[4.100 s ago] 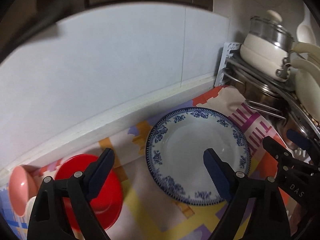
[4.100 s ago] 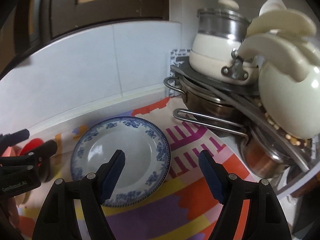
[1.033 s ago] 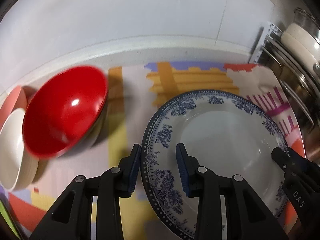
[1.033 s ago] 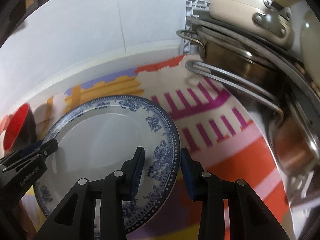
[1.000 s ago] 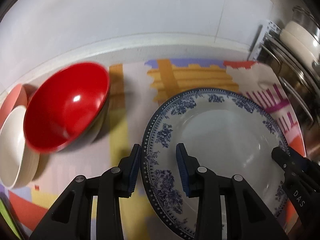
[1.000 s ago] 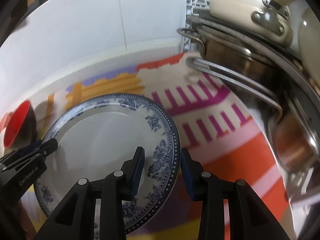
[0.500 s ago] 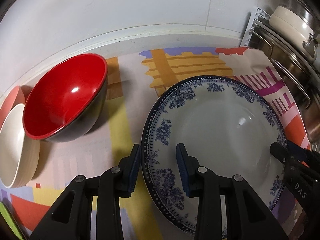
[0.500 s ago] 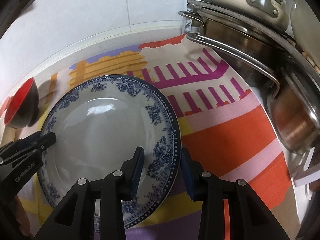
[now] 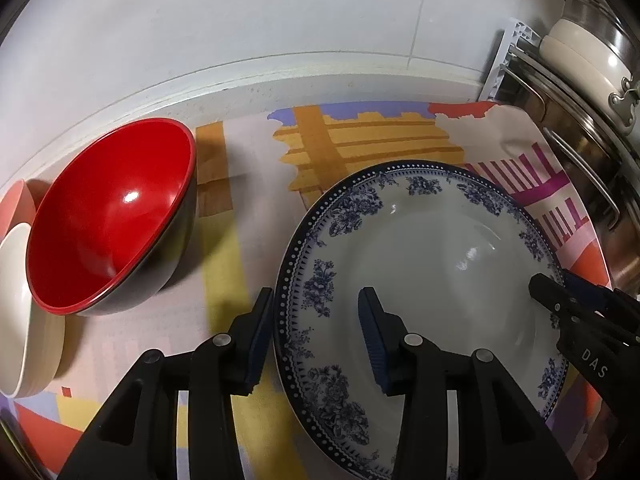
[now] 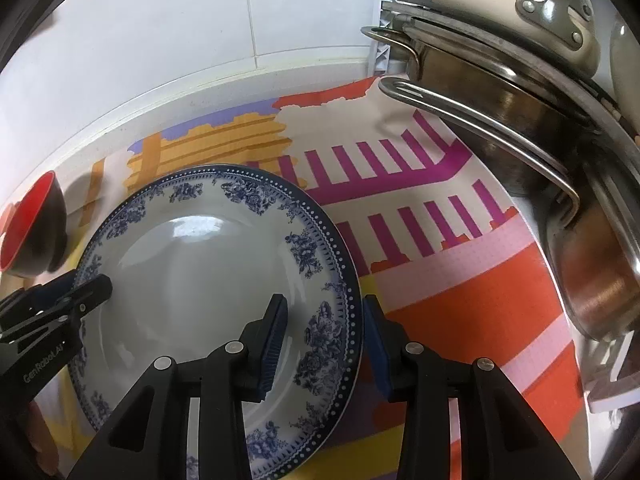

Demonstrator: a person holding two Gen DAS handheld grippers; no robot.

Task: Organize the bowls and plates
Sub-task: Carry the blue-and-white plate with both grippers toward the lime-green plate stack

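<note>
A white plate with a blue floral rim (image 9: 432, 264) is held above the patterned mat, tilted. My left gripper (image 9: 316, 328) is shut on its left rim. My right gripper (image 10: 324, 330) is shut on its right rim (image 10: 328, 280). Each gripper shows in the other's view, the right one (image 9: 576, 316) and the left one (image 10: 56, 308). A red bowl with a black outside (image 9: 108, 216) lies tilted to the left of the plate; it also shows in the right wrist view (image 10: 32, 228). A cream bowl (image 9: 16, 312) and a pink bowl (image 9: 16, 204) sit at the far left.
A colourful patterned mat (image 10: 440, 280) covers the counter. A white tiled wall (image 9: 240, 20) runs along the back. Stacked steel pots and a cream lidded pot (image 10: 512, 64) crowd the right side, with long pan handles (image 10: 480, 132) reaching over the mat.
Both grippers closed on the plate's opposite rims and have lifted it, tilted, toward the cameras. The red bowl rocked and now sits still.
</note>
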